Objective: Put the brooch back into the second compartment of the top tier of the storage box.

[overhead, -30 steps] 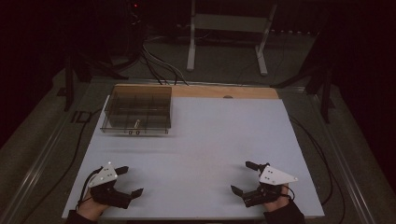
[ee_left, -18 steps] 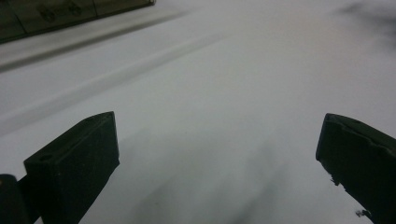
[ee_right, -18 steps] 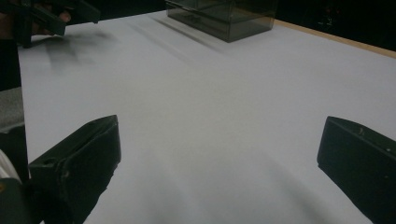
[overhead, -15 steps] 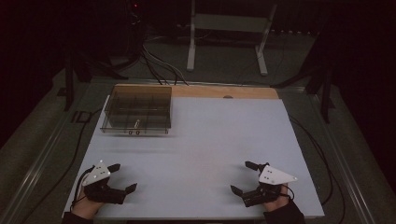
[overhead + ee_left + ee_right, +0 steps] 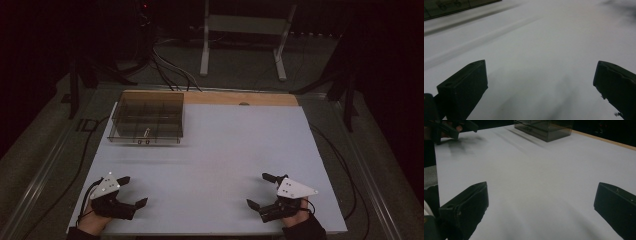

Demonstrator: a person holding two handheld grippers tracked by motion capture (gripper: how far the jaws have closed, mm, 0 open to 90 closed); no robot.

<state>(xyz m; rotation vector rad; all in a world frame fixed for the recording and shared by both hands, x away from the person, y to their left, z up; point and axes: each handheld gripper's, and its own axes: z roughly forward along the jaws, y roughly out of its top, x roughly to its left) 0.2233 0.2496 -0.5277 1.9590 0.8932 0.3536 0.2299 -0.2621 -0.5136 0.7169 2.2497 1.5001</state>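
A smoky clear plastic organizer box (image 5: pixel 147 119) with inner compartments stands at the far left of the white table top (image 5: pixel 220 150); something small lies inside, too dim to name. My left gripper (image 5: pixel 133 191) rests at the near left edge, jaws wide apart with nothing between them. My right gripper (image 5: pixel 261 190) sits at the near right edge, also open and empty. In the right gripper view the box (image 5: pixel 546 128) stands far ahead and the left gripper (image 5: pixel 451 127) is at the upper left. The left gripper view catches the box's base (image 5: pixel 454 7) at its top left.
A bare wooden strip (image 5: pixel 240 98) runs along the table's far edge. Beyond it stand a white metal frame (image 5: pixel 245 30) and cables on the dark floor. Cables trail down both sides of the table.
My left gripper has drifted a little leftward and nearer the front edge. The right gripper has stayed in place. Both remain open.
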